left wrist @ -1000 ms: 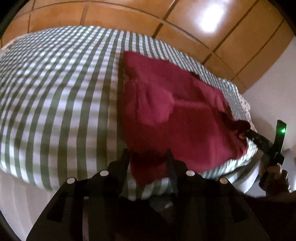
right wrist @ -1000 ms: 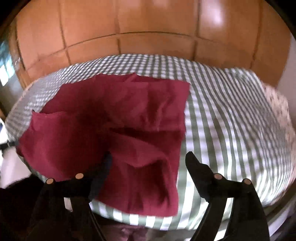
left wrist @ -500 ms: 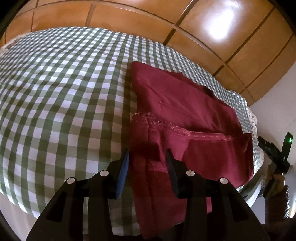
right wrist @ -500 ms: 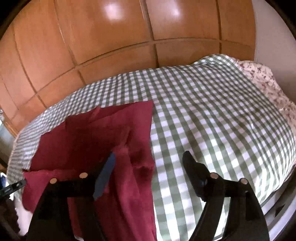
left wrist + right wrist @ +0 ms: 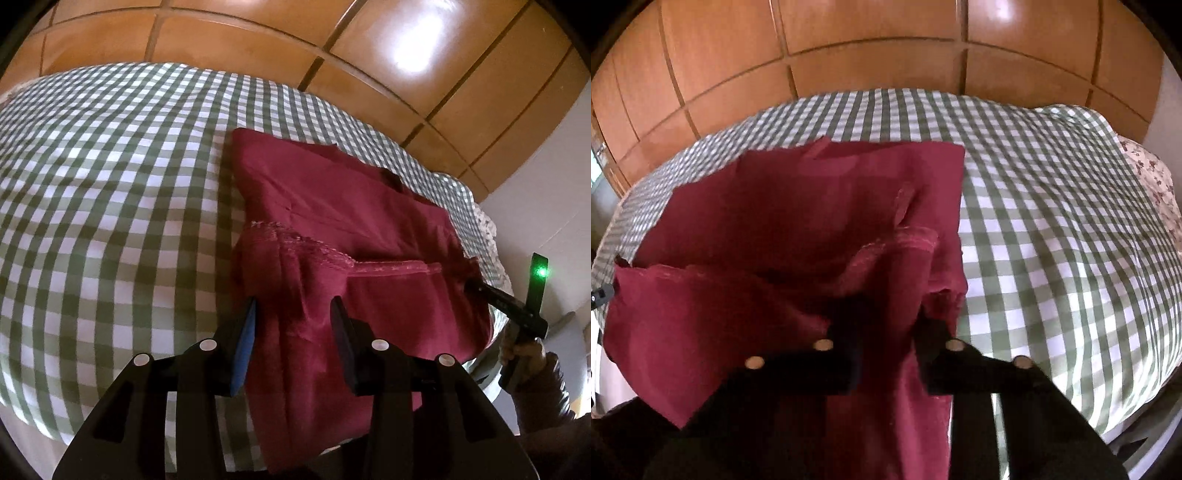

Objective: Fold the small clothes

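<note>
A dark red garment (image 5: 362, 236) with a lace-trimmed hem lies on the green-and-white checked bedspread (image 5: 110, 192); its near part is lifted and folded over. My left gripper (image 5: 293, 314) is partly closed on the garment's near left edge, with cloth between its fingers. In the right wrist view the garment (image 5: 798, 229) fills the left half. My right gripper (image 5: 890, 325) is shut on the near right edge, and cloth hangs down between its fingers. The right gripper also shows in the left wrist view (image 5: 476, 286), at the garment's far corner.
A wooden panelled wardrobe (image 5: 871, 48) stands behind the bed. A floral pillow (image 5: 1156, 184) lies at the bed's right side. The bed's near edge runs just under both grippers. A white wall (image 5: 546, 199) is at the right.
The right gripper has closed on the garment's near right edge. Both grippers have lifted the near part and carried it toward the far side, showing the lace hem.
</note>
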A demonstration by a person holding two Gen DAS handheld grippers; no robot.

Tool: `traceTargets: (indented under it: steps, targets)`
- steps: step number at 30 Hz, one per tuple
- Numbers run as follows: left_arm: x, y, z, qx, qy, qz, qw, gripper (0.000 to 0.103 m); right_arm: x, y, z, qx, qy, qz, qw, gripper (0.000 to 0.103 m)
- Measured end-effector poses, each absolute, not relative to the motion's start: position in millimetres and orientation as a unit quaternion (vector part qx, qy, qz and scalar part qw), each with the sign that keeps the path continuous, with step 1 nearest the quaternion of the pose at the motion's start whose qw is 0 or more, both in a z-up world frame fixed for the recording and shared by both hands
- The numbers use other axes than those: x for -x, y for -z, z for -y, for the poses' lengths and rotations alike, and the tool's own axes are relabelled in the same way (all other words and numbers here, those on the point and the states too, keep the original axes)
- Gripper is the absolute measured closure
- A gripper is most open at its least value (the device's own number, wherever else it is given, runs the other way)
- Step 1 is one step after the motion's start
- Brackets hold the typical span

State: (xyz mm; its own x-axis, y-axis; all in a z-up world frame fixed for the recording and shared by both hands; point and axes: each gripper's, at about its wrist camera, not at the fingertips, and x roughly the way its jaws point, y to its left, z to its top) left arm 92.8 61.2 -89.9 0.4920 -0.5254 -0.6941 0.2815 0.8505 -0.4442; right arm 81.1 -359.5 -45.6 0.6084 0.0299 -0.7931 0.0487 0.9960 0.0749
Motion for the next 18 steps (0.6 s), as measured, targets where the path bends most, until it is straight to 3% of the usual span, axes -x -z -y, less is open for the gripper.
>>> traceTargets:
  steps: [5, 6, 7, 8, 11, 12, 16, 18]
  targets:
    - [-97, 90, -61, 0.139, 0.24, -0.445, 0.852, 0.064, -69, 40, 367, -0.047, 0.009, -0.444, 0.895, 0.09]
    - [-98, 90, -62, 0.138, 0.237, -0.445, 0.853, 0.062, -68, 41, 369, -0.049, 0.009, -0.444, 0.894, 0.09]
    - [-100, 90, -66, 0.137, 0.227, -0.444, 0.856, 0.049, -68, 41, 369, -0.05, 0.01, -0.445, 0.894, 0.09]
    - [-100, 90, -69, 0.141, 0.216, -0.44, 0.86, 0.043, -68, 42, 369, -0.052, 0.01, -0.447, 0.893, 0.091]
    - [-105, 90, -75, 0.156, 0.213, -0.44, 0.859, 0.041, -71, 45, 366, -0.054, 0.01, -0.448, 0.892, 0.092]
    - [-107, 89, -72, 0.149, 0.218, -0.44, 0.858, 0.043, -73, 45, 365, -0.055, 0.01, -0.448, 0.892, 0.092]
    - [-109, 88, -54, 0.094, 0.225, -0.447, 0.861, 0.095, -71, 40, 364, -0.047, 0.006, -0.447, 0.894, 0.095]
    - [-102, 77, -56, 0.094, 0.235, -0.429, 0.867, 0.095, -63, 26, 369, -0.048, -0.002, -0.435, 0.899, 0.096]
